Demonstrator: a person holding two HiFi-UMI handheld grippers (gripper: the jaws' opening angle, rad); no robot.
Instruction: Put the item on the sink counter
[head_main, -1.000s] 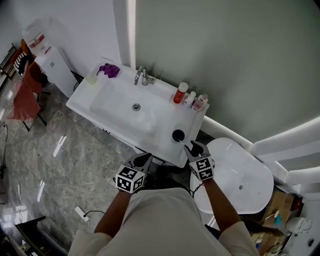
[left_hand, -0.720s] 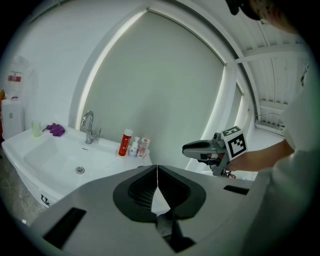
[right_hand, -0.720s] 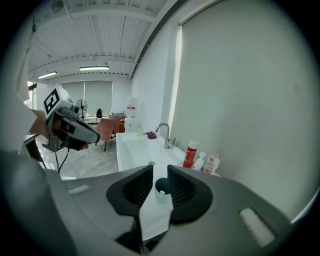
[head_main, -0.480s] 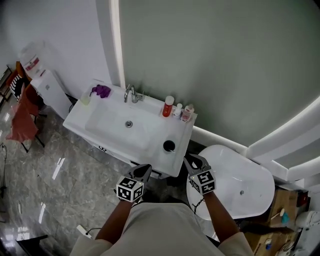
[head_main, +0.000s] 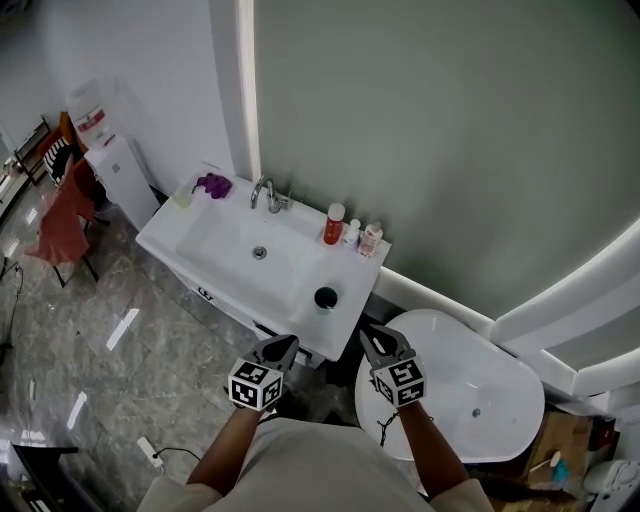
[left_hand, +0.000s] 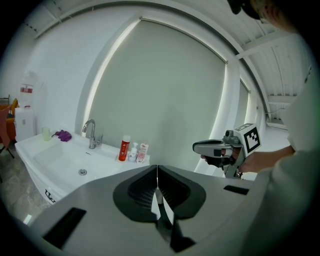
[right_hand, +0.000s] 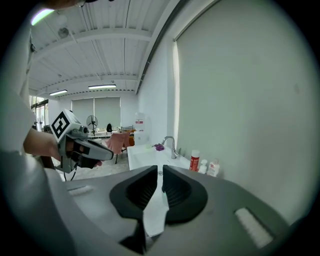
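A round black item (head_main: 326, 297) rests on the front right corner of the white sink counter (head_main: 293, 283). Both grippers hang in the air short of the counter's front edge, apart from the item. My left gripper (head_main: 284, 346) (left_hand: 157, 167) is shut, its tips touching with nothing between them. My right gripper (head_main: 371, 335) (right_hand: 160, 170) is closing, with a thin gap still between the tips and nothing in it. Each gripper shows in the other's view: the right gripper (left_hand: 197, 146), the left gripper (right_hand: 109, 155).
A faucet (head_main: 264, 193), a red bottle (head_main: 333, 225) and small white bottles (head_main: 361, 237) line the counter's back edge. A purple cloth (head_main: 213, 184) and a cup (head_main: 183, 198) sit at its left end. A white oval tub (head_main: 470, 385) stands to the right; a water dispenser (head_main: 112, 155) stands far left.
Both grippers have drawn back from the counter's front right corner, leaving the black item there. The right gripper's jaws have narrowed. The head view has pulled back.
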